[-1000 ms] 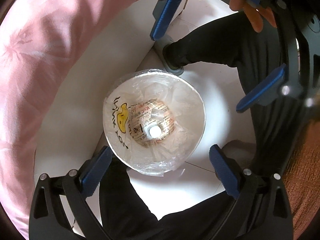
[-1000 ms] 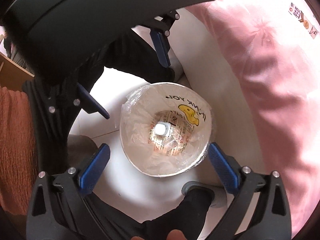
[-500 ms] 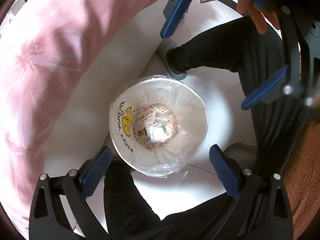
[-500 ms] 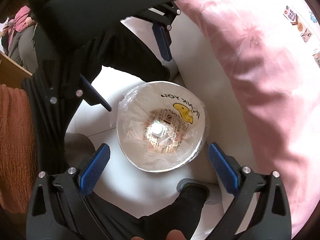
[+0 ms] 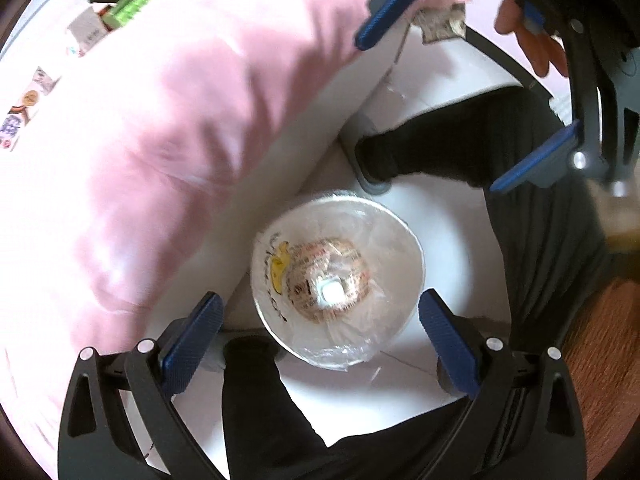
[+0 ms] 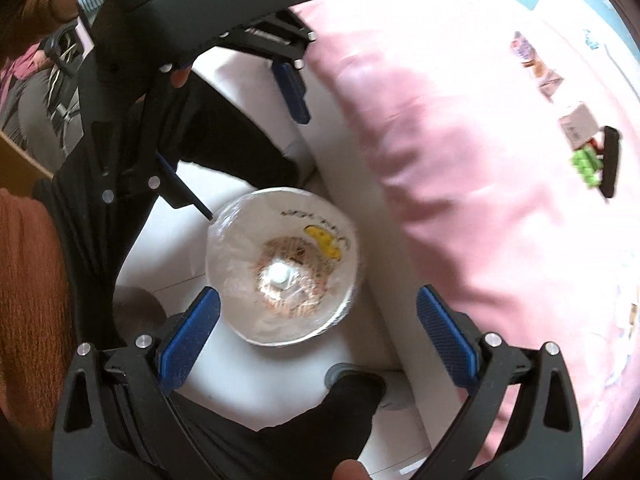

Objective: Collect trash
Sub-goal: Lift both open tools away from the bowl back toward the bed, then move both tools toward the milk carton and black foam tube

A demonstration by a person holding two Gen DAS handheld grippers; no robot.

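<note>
Both grippers are hanging over a small white trash bin [image 5: 338, 284] that is standing on the pale floor [image 5: 452, 236] between the person's dark-clothed legs, and both are looking nearly straight down into it. The left gripper [image 5: 320, 344] is having its blue pads wide apart with nothing between them, and the right gripper [image 6: 318, 334] is open in the same way and is also holding nothing. Inside the bin, which is lined with a clear plastic bag, a crumpled printed wrapper [image 5: 326, 280] with a small white piece on top is already lying at the bottom. The trash that is not yet collected is lying on the pink bedding [image 6: 460, 168], away from the bin: a green item [image 6: 585, 165] beside a dark bar and a few small packets [image 6: 578, 126]. In the right wrist view these things are lying up and to the right of the fingers, well apart from them; in the left wrist view they are at the far upper left. Which gripper is nearer cannot be told. The bedding edge is overhanging close beside the bin, so the room there is narrow, while over the bed it is looking open.
</note>
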